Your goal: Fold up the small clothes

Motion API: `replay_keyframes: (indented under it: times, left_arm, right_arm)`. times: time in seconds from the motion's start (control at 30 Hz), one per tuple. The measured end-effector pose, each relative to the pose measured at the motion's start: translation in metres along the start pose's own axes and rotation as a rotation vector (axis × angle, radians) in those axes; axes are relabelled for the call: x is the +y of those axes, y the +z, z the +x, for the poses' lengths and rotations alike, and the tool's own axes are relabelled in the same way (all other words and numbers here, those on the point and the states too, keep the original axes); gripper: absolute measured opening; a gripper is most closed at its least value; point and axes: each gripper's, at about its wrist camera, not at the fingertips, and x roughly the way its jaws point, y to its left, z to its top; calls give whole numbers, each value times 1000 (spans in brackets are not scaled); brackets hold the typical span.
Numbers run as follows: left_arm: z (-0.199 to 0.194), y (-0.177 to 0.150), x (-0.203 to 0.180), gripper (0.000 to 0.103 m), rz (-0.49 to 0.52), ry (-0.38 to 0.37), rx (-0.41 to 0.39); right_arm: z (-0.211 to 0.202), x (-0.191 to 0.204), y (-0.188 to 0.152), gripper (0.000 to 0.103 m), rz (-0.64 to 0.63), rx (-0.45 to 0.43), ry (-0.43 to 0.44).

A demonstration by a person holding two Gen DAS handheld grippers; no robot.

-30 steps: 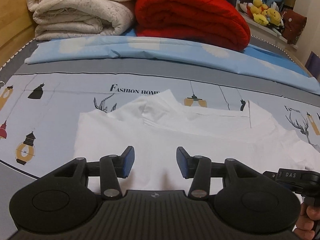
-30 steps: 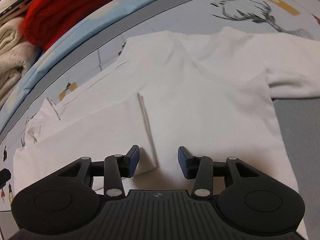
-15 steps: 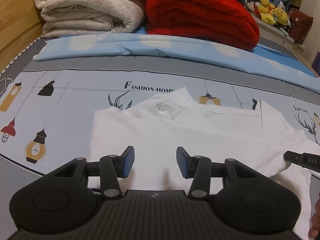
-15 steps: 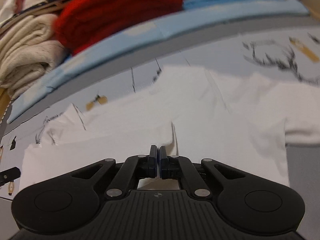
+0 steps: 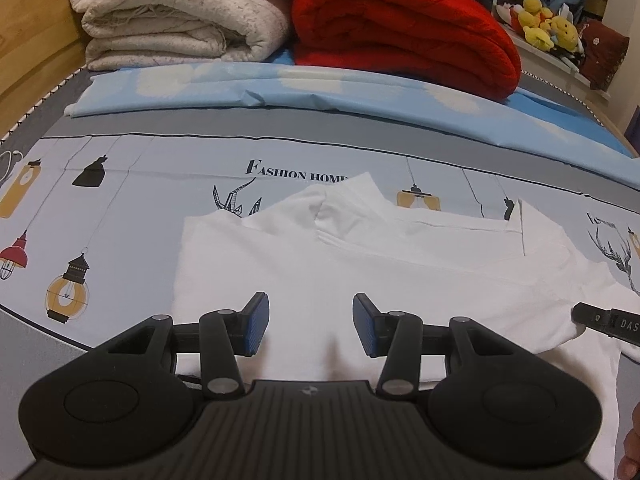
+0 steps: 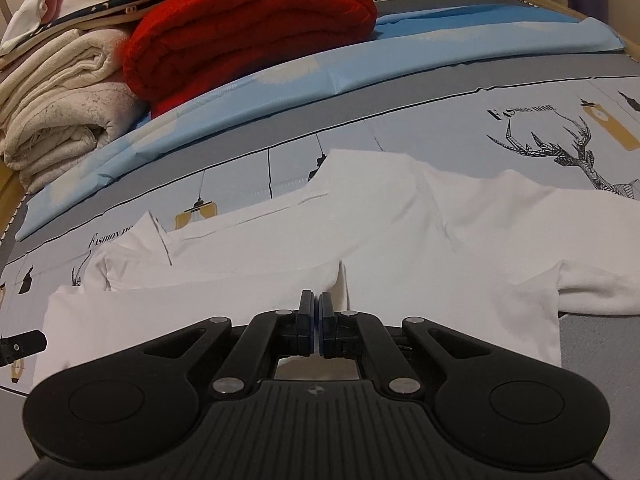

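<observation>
Item: white shirt [image 6: 384,224], long-sleeved, lying flat on the printed bedsheet [image 5: 168,168], nearer you than the folded red blanket [image 5: 400,28] and the cream quilt [image 5: 180,12] stacked at the far side of the bed. Condition: partly folded; one sleeve is laid across the body of the shirt, its cuff end standing as a small upright edge just beyond your right fingers, while the other sleeve [image 6: 592,296] trails out flat to the right of the shirt's body. Your right gripper [image 6: 314,322]: fingers pressed together over the near hem of the shirt, close beside that cuff edge; cloth appears to be caught between the pads, though the pinch itself is hidden by the fingers, so treat the hold as probable only. Your left gripper [image 5: 310,326]: fingers spread wide, nothing between them, hovering above the shirt's near hem toward its left side. Step in hand, by judgement: taking hold of the near hem for the next fold, right side secured, left side not yet. Next move calls for: lower your left fingers onto the hem, close on one layer of cloth at a matching point, then lift both corners level so the shirt folds evenly toward the red blanket. Beware dragging the laid sleeve out of place.
</observation>
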Motion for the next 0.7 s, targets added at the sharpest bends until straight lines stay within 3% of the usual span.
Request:
replay_keyframes:
  times: [0.7]
  left_arm:
    - [2, -1, -3, 55, 8, -2, 6]
  right_arm:
    - [-4, 6, 1, 0, -39, -23, -6]
